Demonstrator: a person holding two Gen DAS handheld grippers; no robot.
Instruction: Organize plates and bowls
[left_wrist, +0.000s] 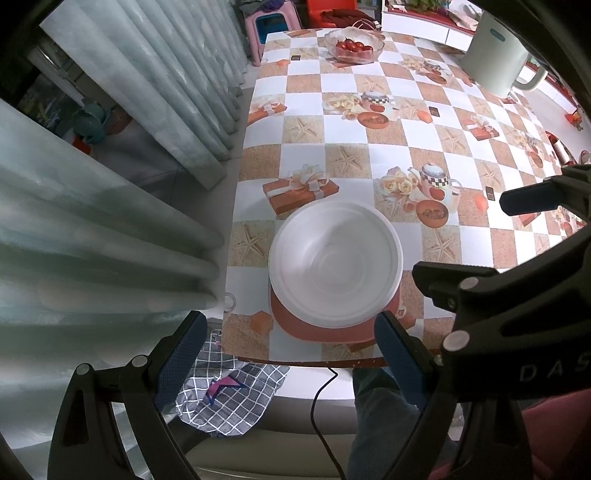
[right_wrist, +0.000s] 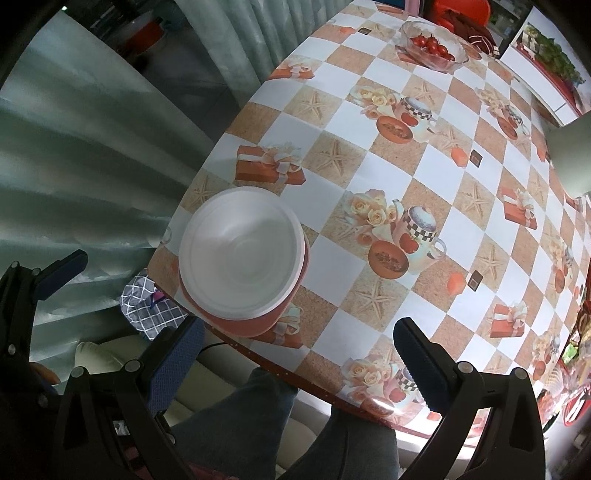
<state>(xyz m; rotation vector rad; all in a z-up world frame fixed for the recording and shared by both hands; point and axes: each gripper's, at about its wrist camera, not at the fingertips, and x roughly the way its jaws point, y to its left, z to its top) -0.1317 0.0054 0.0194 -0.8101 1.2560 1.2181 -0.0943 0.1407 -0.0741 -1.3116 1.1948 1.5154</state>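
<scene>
A white bowl (left_wrist: 335, 265) sits on an orange-red plate (left_wrist: 321, 332), the pair resting near the front edge of the table (left_wrist: 424, 155), which is covered in a checkered cloth printed with starfish, teapots and gift boxes.

Left gripper (left_wrist: 291, 354): jaws spread wide, nothing between them. It is held above and just short of the table's near edge, with the stacked bowl and plate directly ahead, roughly centred between the blue finger pads (left_wrist: 397, 354). No contact with either dish.

Right gripper (right_wrist: 295, 360): also wide open and empty, held over the front edge. In the right wrist view the bowl (right_wrist: 242, 258) lies ahead and to the left of its centreline, nearer the left finger, apart from it.

Far end of the table: a glass bowl of red tomatoes (left_wrist: 354, 46) (well apart from the stack). A white jug (left_wrist: 498, 59) stands at the right.
</scene>
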